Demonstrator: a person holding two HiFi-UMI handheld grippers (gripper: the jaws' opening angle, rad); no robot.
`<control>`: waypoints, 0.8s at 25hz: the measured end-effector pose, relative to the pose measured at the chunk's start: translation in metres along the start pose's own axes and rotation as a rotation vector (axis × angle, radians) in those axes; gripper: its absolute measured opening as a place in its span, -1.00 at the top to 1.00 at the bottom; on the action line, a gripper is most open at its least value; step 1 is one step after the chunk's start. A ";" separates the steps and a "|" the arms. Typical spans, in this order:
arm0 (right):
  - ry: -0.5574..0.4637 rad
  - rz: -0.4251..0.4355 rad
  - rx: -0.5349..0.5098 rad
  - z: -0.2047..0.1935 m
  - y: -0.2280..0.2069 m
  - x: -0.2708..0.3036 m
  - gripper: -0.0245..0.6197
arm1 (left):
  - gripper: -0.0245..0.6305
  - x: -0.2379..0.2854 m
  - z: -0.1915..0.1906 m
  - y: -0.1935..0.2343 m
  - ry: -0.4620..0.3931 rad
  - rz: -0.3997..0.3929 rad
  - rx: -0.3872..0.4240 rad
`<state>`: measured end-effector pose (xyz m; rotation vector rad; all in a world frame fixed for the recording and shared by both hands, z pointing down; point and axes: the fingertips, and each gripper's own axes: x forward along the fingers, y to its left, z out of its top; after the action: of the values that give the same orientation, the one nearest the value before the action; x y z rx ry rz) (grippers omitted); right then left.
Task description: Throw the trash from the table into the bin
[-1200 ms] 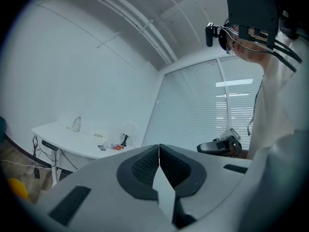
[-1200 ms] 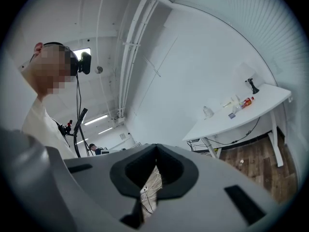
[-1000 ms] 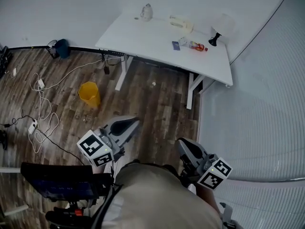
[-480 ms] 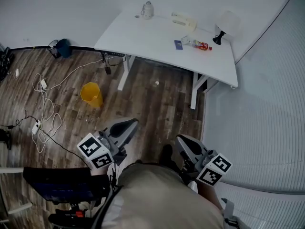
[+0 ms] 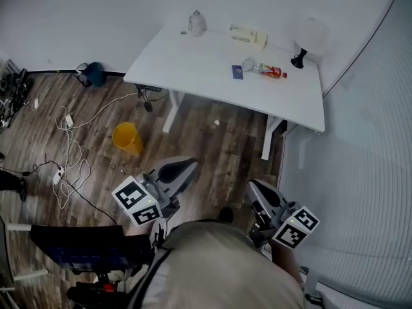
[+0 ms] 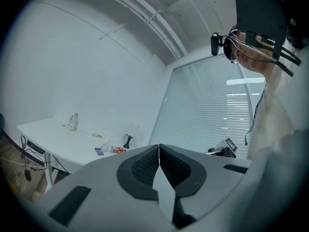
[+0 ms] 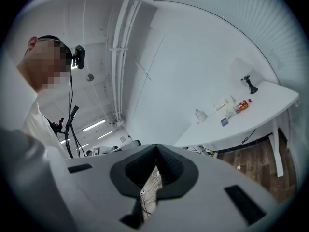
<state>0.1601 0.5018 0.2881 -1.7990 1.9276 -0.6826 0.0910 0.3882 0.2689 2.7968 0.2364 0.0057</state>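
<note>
A white table point(image 5: 193, 63) stands ahead by the wall. On it lie a plastic bottle with a red label point(image 5: 265, 70), a small blue packet point(image 5: 237, 72), a cream wrapper point(image 5: 248, 33) and a crumpled clear bag point(image 5: 196, 23). The yellow bin point(image 5: 127, 138) stands on the wood floor left of the table. My left gripper point(image 5: 187, 165) and right gripper point(image 5: 254, 186) are held level at waist height, well short of the table, both shut and empty. The left gripper view shows the bottle point(image 6: 117, 150) far off beyond the shut left gripper point(image 6: 159, 149). The right gripper point(image 7: 155, 151) also faces the bottle point(image 7: 243, 105).
A black lamp with a white shade point(image 5: 305, 38) stands at the table's right end. White cables and a power strip point(image 5: 67, 148) trail over the floor at left. A small white scrap point(image 5: 216, 122) lies under the table. A blind-covered glass wall point(image 5: 360, 172) runs along the right.
The table and bin have drifted lower in the head view as the person moves toward them. Both grippers are carried along, still shut and empty.
</note>
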 end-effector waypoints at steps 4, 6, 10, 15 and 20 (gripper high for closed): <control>0.006 0.009 0.009 0.027 -0.042 -0.018 0.90 | 0.88 0.048 -0.003 -0.007 0.019 0.021 0.021; 0.013 0.028 0.017 0.037 -0.063 -0.024 0.90 | 0.88 0.067 -0.007 -0.006 0.023 0.046 0.020; 0.043 0.079 0.025 0.056 -0.099 -0.027 0.90 | 0.88 0.105 -0.008 0.001 0.026 0.108 0.017; 0.054 0.080 0.045 0.066 -0.127 -0.024 0.90 | 0.88 0.130 -0.008 0.005 0.079 0.118 0.079; 0.088 0.112 0.040 0.069 -0.134 0.008 0.90 | 0.88 0.131 -0.001 0.037 0.063 0.161 0.093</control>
<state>0.3075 0.4834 0.3145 -1.6480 2.0401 -0.7682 0.2265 0.3750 0.2786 2.9038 0.0268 0.1244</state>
